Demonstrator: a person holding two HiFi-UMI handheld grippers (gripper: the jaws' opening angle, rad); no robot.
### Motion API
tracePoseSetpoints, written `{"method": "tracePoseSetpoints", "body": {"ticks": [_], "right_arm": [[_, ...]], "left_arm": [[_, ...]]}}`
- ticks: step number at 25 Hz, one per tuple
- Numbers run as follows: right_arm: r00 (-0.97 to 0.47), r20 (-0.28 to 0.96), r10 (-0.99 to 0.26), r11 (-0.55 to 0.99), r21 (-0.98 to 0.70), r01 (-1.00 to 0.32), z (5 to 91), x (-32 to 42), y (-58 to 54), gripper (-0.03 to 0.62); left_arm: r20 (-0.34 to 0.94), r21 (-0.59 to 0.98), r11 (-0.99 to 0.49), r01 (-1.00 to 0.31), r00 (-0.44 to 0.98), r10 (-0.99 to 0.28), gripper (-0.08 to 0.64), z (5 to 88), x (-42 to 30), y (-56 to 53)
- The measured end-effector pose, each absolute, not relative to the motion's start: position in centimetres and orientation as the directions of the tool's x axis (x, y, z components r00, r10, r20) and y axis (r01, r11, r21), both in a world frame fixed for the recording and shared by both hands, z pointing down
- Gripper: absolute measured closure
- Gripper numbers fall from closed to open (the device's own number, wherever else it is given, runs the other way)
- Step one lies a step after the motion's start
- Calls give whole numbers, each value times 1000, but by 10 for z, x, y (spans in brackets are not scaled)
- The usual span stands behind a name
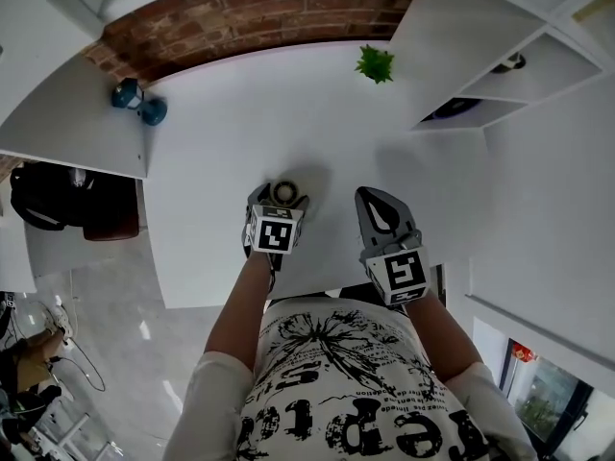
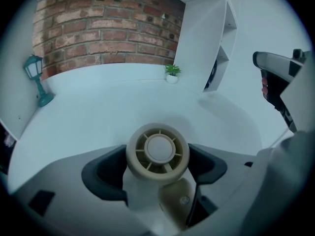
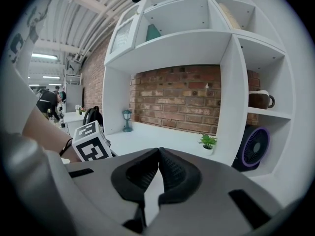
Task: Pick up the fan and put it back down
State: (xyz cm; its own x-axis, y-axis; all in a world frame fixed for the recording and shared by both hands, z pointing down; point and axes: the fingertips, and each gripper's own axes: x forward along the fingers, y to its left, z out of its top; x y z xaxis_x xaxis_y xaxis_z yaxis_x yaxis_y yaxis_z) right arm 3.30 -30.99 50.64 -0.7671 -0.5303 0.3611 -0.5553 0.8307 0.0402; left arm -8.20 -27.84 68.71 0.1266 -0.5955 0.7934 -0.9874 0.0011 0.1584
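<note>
Shirt (image 1: 336,392): one, white with black print, at the bottom edge of the head view, with two bare forearms reaching forward from it.
Marker cubes: two, one on the back of each gripper, the left (image 1: 274,233) and the right (image 1: 398,272).
Left gripper (image 1: 282,198): one, over the near part of the table, its two dark pads clamped on either side of the beige fan's round head.
Beige fan (image 2: 157,153): one, small, with a round grille and a pale centre disc. It sits between the left jaws, its foot showing just below the head. I cannot tell whether the foot touches the table.
Right gripper (image 3: 159,157): one, just right of the left gripper and level with it. Its jaws are pressed together at the tips with nothing between them.
Table (image 1: 221,152): one, white, its near edge under both grippers.
Potted plant (image 1: 375,63): one, small and green, at the far side of the table beside the shelf unit.
Lamp (image 1: 136,100): one, a teal lantern on a post, at the far left corner of the table, well apart from the plant.
Shelf unit (image 3: 231,112): one, white, with several open compartments, on the right.
Dark fan (image 3: 254,154): one, with a purple ring, in a lower compartment.
Mug (image 3: 261,100): one, in the compartment above the dark fan.
Brick wall (image 2: 103,28): behind the table.
Backpack (image 1: 43,195): one, black, left of the table.
</note>
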Motion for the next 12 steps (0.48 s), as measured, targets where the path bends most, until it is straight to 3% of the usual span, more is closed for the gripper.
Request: {"method": "tracePoseSetpoints", "body": {"ticks": [12], "right_arm": [[-815, 358, -456, 880, 48, -472, 501, 28, -318, 577]], "left_arm": [[775, 151, 2, -989, 117, -621, 183, 672, -78, -279]]}}
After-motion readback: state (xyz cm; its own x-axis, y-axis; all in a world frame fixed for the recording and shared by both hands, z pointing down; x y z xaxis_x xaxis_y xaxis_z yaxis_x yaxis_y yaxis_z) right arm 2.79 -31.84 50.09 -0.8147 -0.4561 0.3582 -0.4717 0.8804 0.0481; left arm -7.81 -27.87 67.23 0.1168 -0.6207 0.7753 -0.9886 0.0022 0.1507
